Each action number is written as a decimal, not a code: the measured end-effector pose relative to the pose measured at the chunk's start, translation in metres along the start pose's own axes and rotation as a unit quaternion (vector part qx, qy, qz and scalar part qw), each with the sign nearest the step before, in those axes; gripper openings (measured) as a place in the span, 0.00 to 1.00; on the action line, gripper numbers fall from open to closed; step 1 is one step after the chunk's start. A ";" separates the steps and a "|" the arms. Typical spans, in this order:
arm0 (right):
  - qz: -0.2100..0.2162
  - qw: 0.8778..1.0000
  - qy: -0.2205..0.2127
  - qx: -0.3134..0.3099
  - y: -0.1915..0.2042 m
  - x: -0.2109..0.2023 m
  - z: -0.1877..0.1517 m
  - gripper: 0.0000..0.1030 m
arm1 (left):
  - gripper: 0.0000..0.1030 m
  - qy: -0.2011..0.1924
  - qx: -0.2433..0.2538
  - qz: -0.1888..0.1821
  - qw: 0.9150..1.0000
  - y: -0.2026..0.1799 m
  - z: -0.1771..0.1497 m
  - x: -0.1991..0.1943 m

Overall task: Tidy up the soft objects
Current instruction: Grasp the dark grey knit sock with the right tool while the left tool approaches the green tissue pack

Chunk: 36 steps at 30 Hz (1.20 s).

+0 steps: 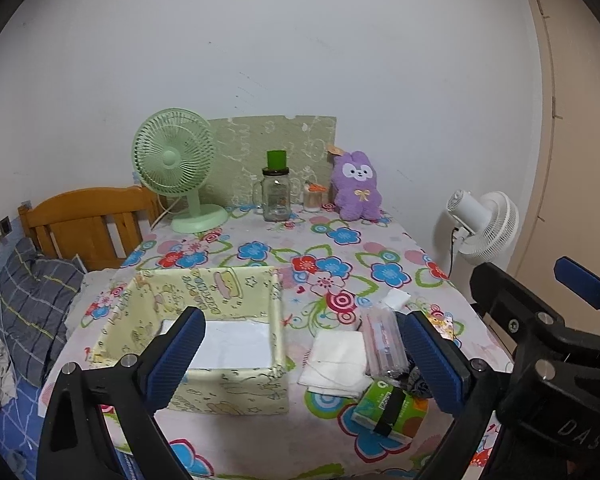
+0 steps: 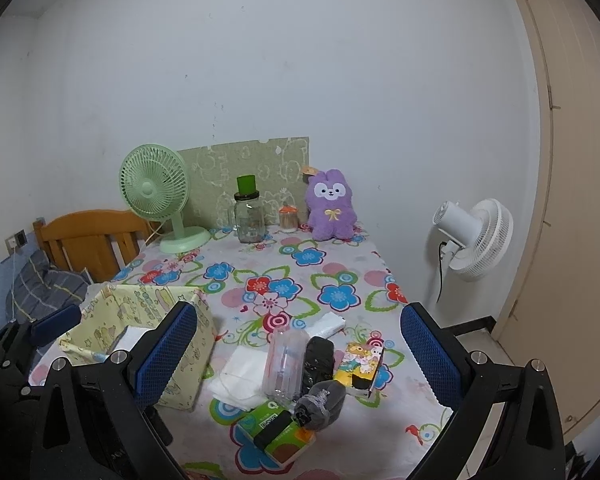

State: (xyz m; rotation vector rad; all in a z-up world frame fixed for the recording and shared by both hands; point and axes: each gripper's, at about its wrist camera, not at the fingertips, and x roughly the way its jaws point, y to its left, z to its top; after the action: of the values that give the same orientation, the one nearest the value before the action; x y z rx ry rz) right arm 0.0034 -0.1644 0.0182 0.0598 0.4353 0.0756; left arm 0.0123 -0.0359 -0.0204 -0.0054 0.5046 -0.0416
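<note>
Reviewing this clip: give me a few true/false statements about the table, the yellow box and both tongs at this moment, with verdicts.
1. Both the left tongs and the right tongs are open and hold nothing. True.
2. The purple plush bunny lies inside the yellow fabric box. False: it sits upright at the far end of the table, by the wall.
3. The green tissue pack lies on the tablecloth, outside the box. True.
4. The mint green fan stands on the floor. False: it stands on the table; the white fan stands beside the table.
</note>
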 end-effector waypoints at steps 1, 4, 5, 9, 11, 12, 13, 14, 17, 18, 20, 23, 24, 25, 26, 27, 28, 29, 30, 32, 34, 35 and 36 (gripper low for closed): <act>-0.001 1.000 0.000 -0.001 -0.001 0.001 -0.001 1.00 | 0.97 0.000 0.001 -0.001 1.000 -0.002 -0.001 0.001; -0.001 1.000 0.002 -0.001 -0.003 0.004 -0.005 0.99 | 0.97 0.004 0.002 -0.007 1.000 -0.007 -0.005 0.007; 0.000 1.000 0.004 0.000 -0.005 0.006 -0.006 0.99 | 0.97 0.006 0.003 -0.010 1.000 -0.009 -0.006 0.009; 0.000 1.000 0.013 0.002 -0.011 0.014 -0.014 0.99 | 0.97 0.015 0.006 -0.018 1.000 -0.016 -0.012 0.018; 0.001 1.000 0.017 0.002 -0.014 0.018 -0.018 0.99 | 0.97 0.018 0.008 -0.022 1.000 -0.020 -0.015 0.023; 0.001 1.000 0.019 0.003 -0.015 0.021 -0.021 0.99 | 0.97 0.021 0.008 -0.026 0.999 -0.023 -0.017 0.026; 0.001 1.000 0.020 0.004 -0.016 0.022 -0.023 0.98 | 0.97 0.025 0.009 -0.029 0.999 -0.024 -0.019 0.029; 0.001 1.000 0.022 0.005 -0.018 0.025 -0.026 0.97 | 0.97 0.029 0.009 -0.032 0.999 -0.026 -0.021 0.032; 0.004 1.000 0.027 0.007 -0.022 0.030 -0.033 0.96 | 0.97 0.036 0.012 -0.040 0.998 -0.031 -0.027 0.038; 0.006 1.000 0.029 0.007 -0.023 0.032 -0.036 0.96 | 0.97 0.039 0.014 -0.042 0.998 -0.033 -0.030 0.041; 0.008 0.999 0.033 0.006 -0.024 0.036 -0.041 0.96 | 0.97 0.046 0.019 -0.046 0.998 -0.037 -0.036 0.047; 0.009 0.999 0.041 0.002 -0.025 0.044 -0.051 0.95 | 0.97 0.056 0.023 -0.053 0.997 -0.042 -0.045 0.054; 0.010 0.999 0.044 0.001 -0.026 0.046 -0.054 0.94 | 0.97 0.057 0.024 -0.054 0.997 -0.043 -0.048 0.056; 0.011 0.999 0.047 0.000 -0.026 0.049 -0.057 0.94 | 0.97 0.060 0.025 -0.055 0.996 -0.043 -0.051 0.057; 0.011 0.999 0.052 -0.002 -0.026 0.051 -0.060 0.93 | 0.97 0.066 0.027 -0.057 0.996 -0.045 -0.055 0.060; 0.011 0.998 0.057 -0.002 -0.025 0.055 -0.063 0.93 | 0.97 0.072 0.027 -0.059 0.995 -0.046 -0.057 0.062; 0.013 0.998 0.062 -0.001 -0.026 0.057 -0.065 0.92 | 0.97 0.078 0.027 -0.061 0.995 -0.047 -0.060 0.065; 0.014 0.998 0.068 0.000 -0.026 0.060 -0.068 0.92 | 0.97 0.083 0.027 -0.064 0.994 -0.048 -0.064 0.068; 0.015 0.997 0.074 0.001 -0.026 0.064 -0.071 0.91 | 0.97 0.087 0.028 -0.064 0.994 -0.049 -0.066 0.070; 0.015 0.996 0.083 0.001 -0.026 0.069 -0.077 0.90 | 0.97 0.093 0.031 -0.064 0.993 -0.052 -0.072 0.074; 0.017 0.996 0.089 0.000 -0.026 0.075 -0.083 0.88 | 0.97 0.099 0.034 -0.063 0.993 -0.053 -0.077 0.080; 0.016 0.995 0.094 -0.002 -0.026 0.079 -0.086 0.87 | 0.97 0.102 0.035 -0.063 0.992 -0.054 -0.079 0.082; 0.017 0.995 0.099 -0.003 -0.026 0.082 -0.088 0.85 | 0.97 0.104 0.036 -0.065 0.992 -0.055 -0.081 0.083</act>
State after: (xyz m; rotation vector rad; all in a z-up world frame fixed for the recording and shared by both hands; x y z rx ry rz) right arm 0.0417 -0.1800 -0.0982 0.0549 0.6331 0.1167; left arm 0.0439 -0.0939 -0.1306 0.0370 0.7113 -0.1903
